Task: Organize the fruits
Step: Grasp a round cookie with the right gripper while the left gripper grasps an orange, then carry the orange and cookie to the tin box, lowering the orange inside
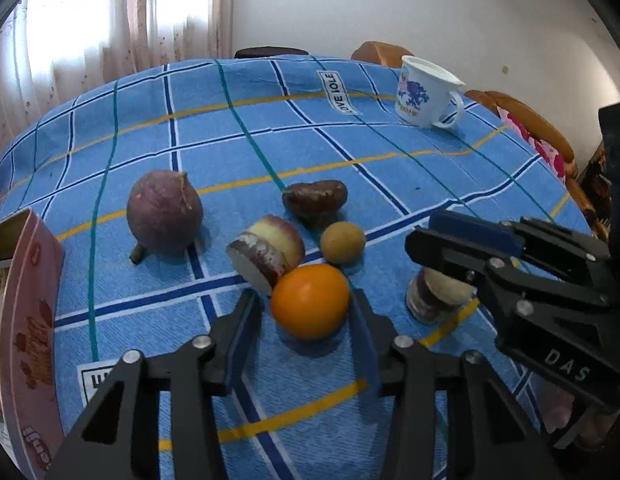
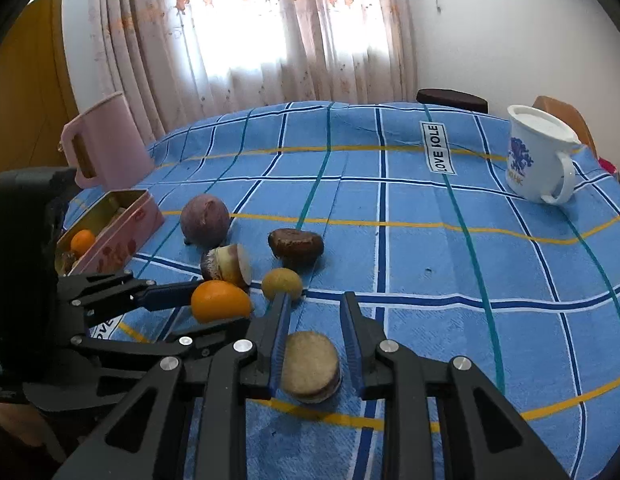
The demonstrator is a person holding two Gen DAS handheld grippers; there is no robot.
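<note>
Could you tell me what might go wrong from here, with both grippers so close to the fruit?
The left hand-held gripper straddles the orange, which sits against a cut piece and near a small yellow fruit; closing may nudge them. The orange is round and may roll. The right hand-held gripper works right beside, around another cut piece, so the grippers might collide.

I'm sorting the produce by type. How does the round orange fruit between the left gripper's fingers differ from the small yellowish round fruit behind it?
The round orange fruit is bright orange and clearly larger; the small yellowish round fruit is dull tan-yellow. The orange fruit sits between the left gripper's open fingers; the yellowish one lies free on the blue checked tablecloth. Both are round, whole and resting on the cloth.
</note>
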